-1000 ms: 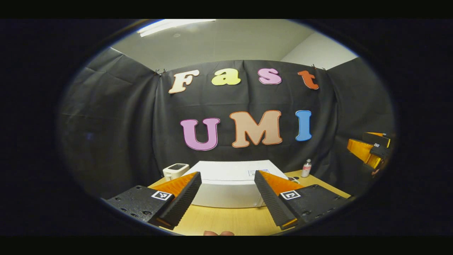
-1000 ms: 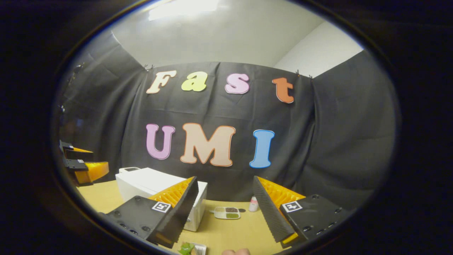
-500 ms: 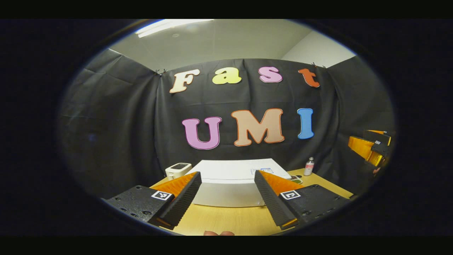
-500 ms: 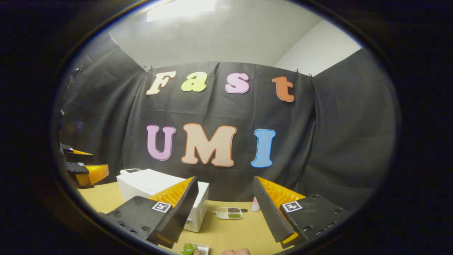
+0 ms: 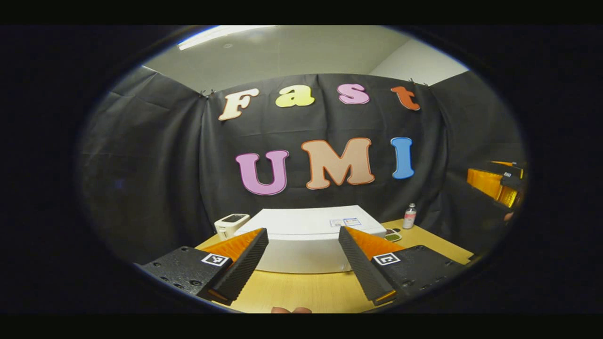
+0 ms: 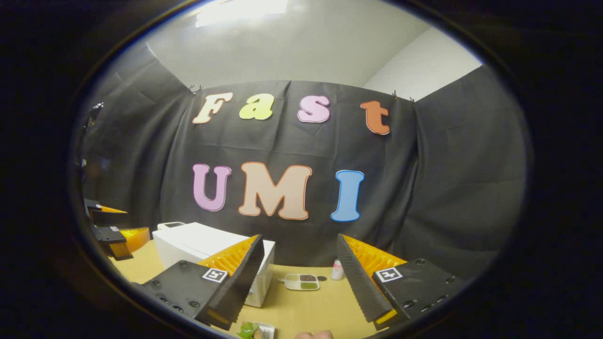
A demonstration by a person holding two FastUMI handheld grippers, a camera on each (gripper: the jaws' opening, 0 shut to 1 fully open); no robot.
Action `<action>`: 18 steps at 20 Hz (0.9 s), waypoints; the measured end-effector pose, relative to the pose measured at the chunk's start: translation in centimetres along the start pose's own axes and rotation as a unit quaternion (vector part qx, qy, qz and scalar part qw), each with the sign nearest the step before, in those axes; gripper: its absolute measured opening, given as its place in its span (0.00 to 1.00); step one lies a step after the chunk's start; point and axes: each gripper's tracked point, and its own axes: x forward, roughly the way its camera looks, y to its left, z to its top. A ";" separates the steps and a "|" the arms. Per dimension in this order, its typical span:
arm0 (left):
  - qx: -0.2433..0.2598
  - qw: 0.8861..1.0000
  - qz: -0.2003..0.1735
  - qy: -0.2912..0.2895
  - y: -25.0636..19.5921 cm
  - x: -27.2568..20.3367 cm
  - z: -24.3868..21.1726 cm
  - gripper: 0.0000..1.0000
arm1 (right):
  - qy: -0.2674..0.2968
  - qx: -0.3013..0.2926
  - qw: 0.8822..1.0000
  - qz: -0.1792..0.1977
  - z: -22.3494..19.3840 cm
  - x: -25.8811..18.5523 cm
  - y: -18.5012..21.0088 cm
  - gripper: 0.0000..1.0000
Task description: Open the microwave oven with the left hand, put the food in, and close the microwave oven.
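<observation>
1. Nothing done yet afaict: microwave [image 5: 308, 238] sits shut at the bench's [image 5: 301, 292] far edge, straight ahead of my left jaws, door untouched
2. Left gripper [image 5: 304, 256]: jaws wide, holding nothing, well short of the microwave
3. Right gripper [image 6: 299, 275]: jaws wide, empty too
4. Food [image 6: 254, 329] on the bench's near edge, just below my right jaws; partly cut off, so can't tell what kind
5. Still to do: open door w/ left, pick up food, put it in, close
6. Small tray [image 6: 301, 281] & bottle [image 6: 337, 269] toward the bench's far edge, right of the microwave – not part of the job
</observation>
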 end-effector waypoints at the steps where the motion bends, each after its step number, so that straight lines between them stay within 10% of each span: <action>1: -0.004 1.000 -0.008 0.000 -0.6 0.3 -0.4 0.95 | 0.001 -0.003 1.000 -0.003 0.0 -0.2 -0.2 0.96; 18: -0.005 0.991 -0.093 0.091 -8.0 10.3 -14.9 0.96 | 0.022 -0.068 0.995 -0.074 1.0 -6.2 -4.5 0.97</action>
